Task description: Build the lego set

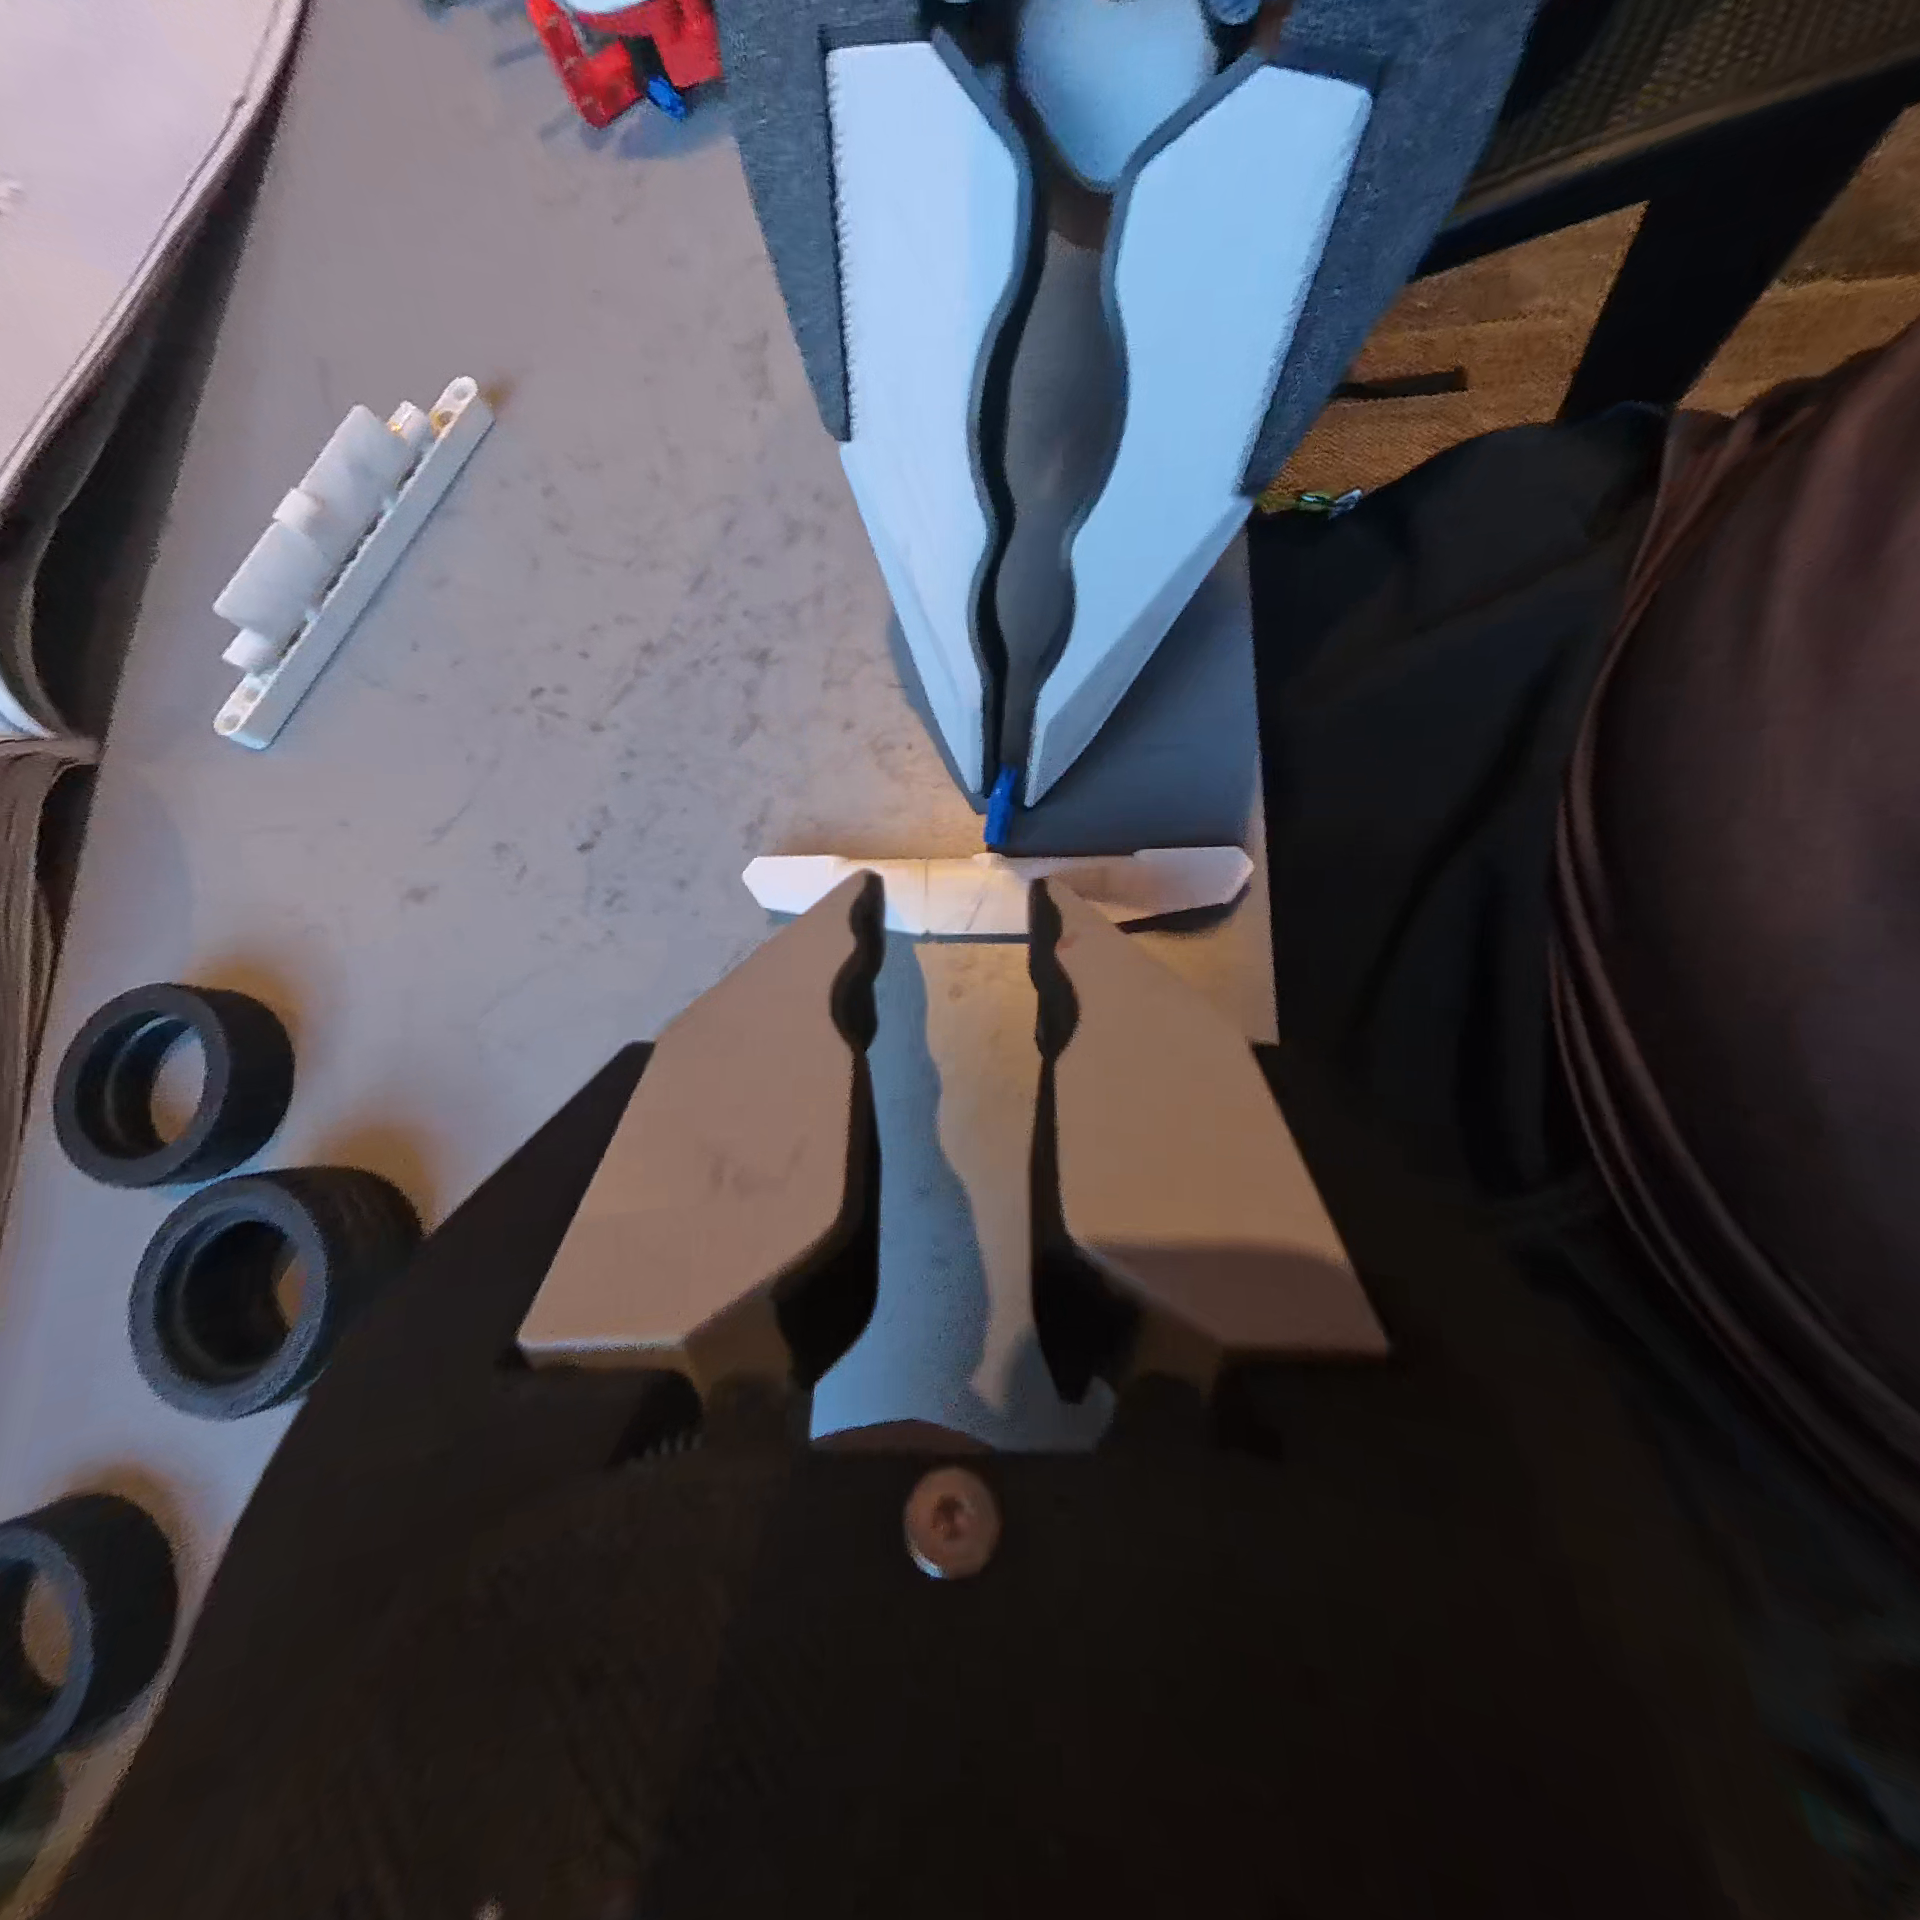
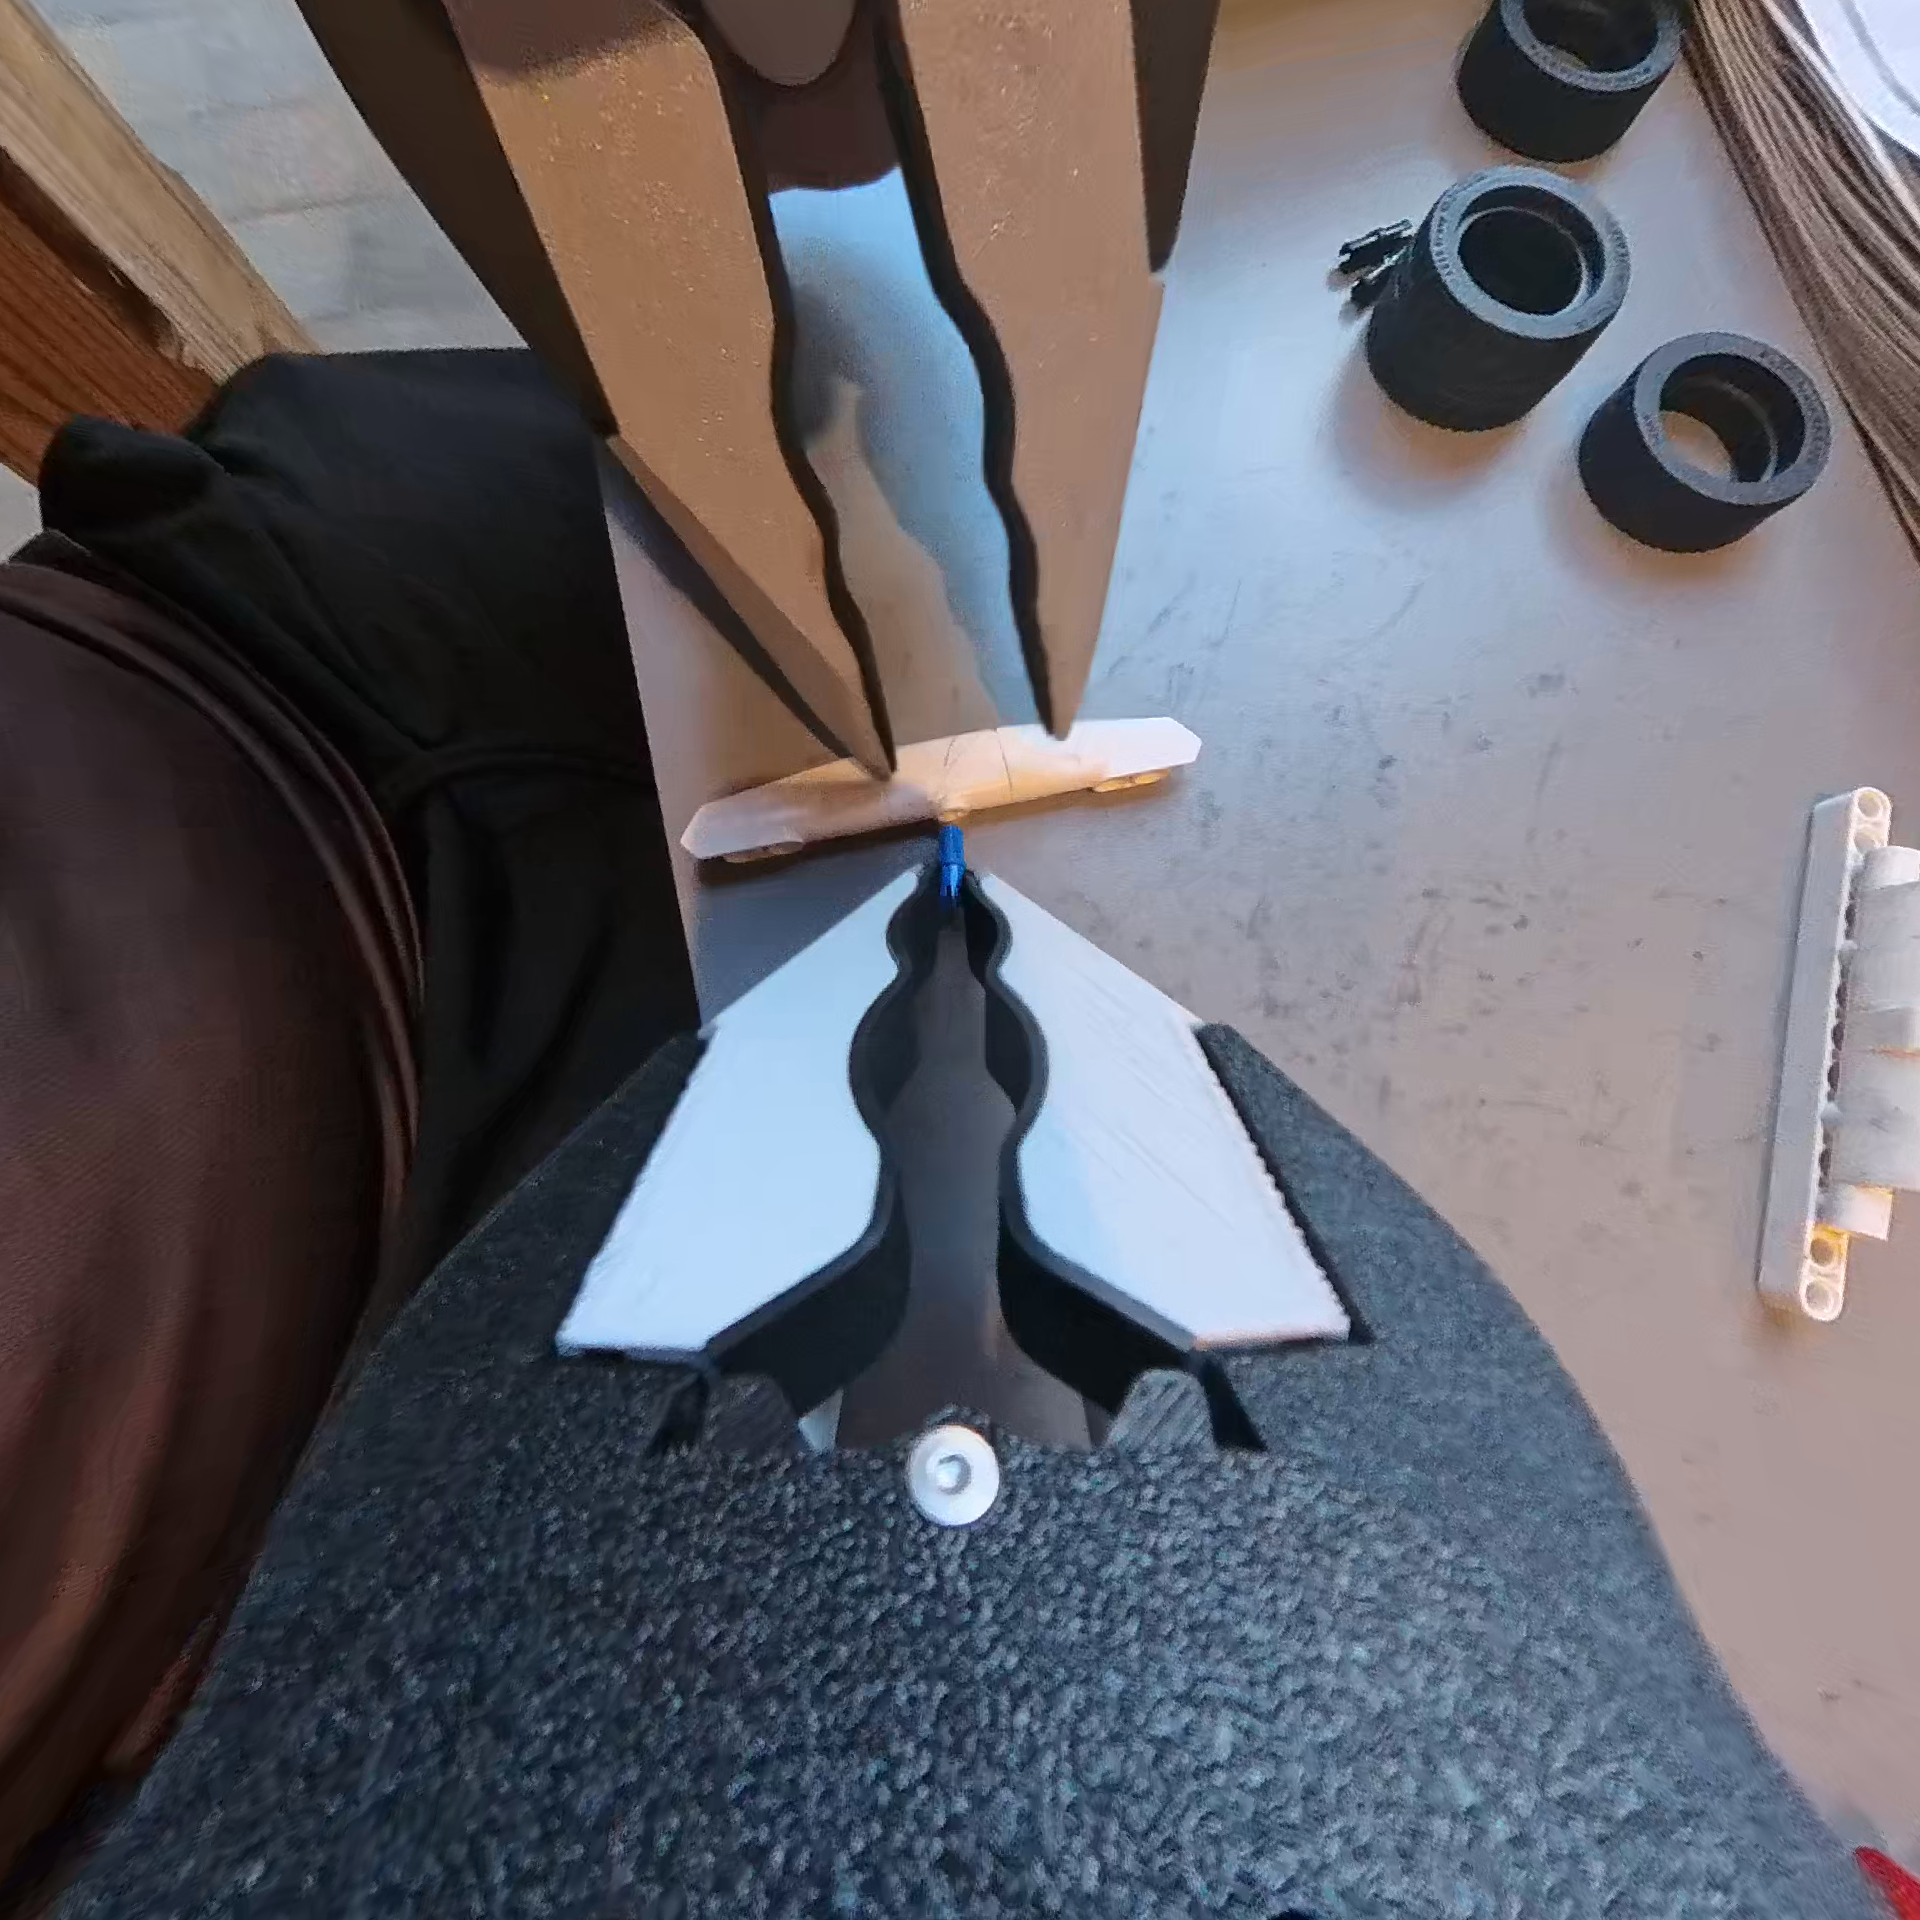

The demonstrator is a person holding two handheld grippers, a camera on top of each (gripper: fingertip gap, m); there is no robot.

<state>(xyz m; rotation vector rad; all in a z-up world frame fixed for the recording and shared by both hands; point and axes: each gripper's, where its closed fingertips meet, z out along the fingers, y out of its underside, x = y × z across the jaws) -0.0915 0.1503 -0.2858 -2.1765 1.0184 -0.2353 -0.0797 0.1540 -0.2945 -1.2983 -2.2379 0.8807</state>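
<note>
A long white Lego piece [image 1: 800,883] lies across the near table edge and also shows in the right wrist view [image 2: 1122,753]. My left gripper [image 1: 956,899], with tan fingers, is closed on its raised middle section; it comes in from the top of the right wrist view [image 2: 966,748]. My right gripper [image 2: 951,883], with white fingers, is shut on a small blue pin [image 2: 948,862]. The pin's tip points at the middle of the white piece, touching or almost touching it. The right gripper [image 1: 1003,790] and the blue pin [image 1: 1000,816] face me in the left wrist view.
Three black tyres [image 1: 171,1081] [image 1: 260,1288] [image 1: 73,1631] stand at the left of the grey table [image 1: 623,727]. A white beam assembly [image 1: 353,561] lies beyond them. A red build [image 1: 623,52] sits at the back. A person's dark clothing [image 1: 1662,935] fills the space past the table edge. The grippers are tip to tip, or close to it.
</note>
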